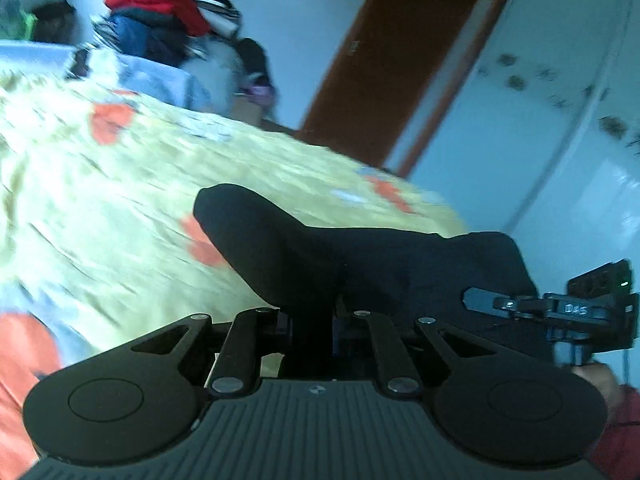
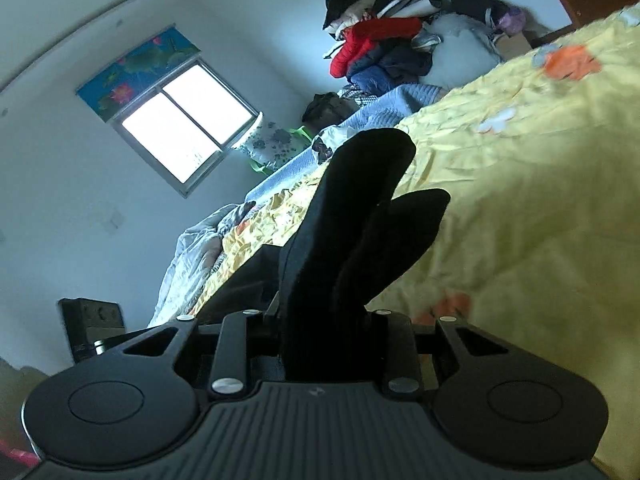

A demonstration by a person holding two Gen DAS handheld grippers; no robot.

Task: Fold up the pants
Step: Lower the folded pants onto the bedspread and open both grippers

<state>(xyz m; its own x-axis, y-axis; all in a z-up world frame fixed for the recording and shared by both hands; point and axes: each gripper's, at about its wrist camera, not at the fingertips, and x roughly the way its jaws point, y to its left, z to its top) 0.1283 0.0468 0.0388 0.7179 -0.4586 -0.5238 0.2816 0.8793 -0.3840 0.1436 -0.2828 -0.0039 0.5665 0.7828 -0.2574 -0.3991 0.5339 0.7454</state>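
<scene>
Pants [image 1: 360,264], black and limp, fill the middle of the left wrist view, bunched up and running straight down into the left gripper [image 1: 312,320]. Its fingers are drawn in close on the cloth, so it looks clamped on the fabric, though the dark material hides the tips themselves. Off to the right edge the right gripper [image 1: 560,312] shows side-on at the far end of the same garment. Behind lies the yellow bedspread [image 1: 140,184], blurred, with orange patches. From where I stand the step looks like carrying one end of the garment across to fold it; it goes best if both hands travel level and keep the cloth between them lightly taut.

Right wrist view: the pants [image 2: 352,232] rise in two dark lobes out of the right gripper [image 2: 320,320], which is likewise closed in on the fabric, tips hidden. The bedspread [image 2: 540,160] slopes away to the right, a clothes pile [image 2: 380,40] heaped at its far end, a window [image 2: 184,120] on the wall. Two lobes suggest doubled layers in the grip; I would lay them down slowly so the edges line up and no crease gets trapped underneath.
</scene>
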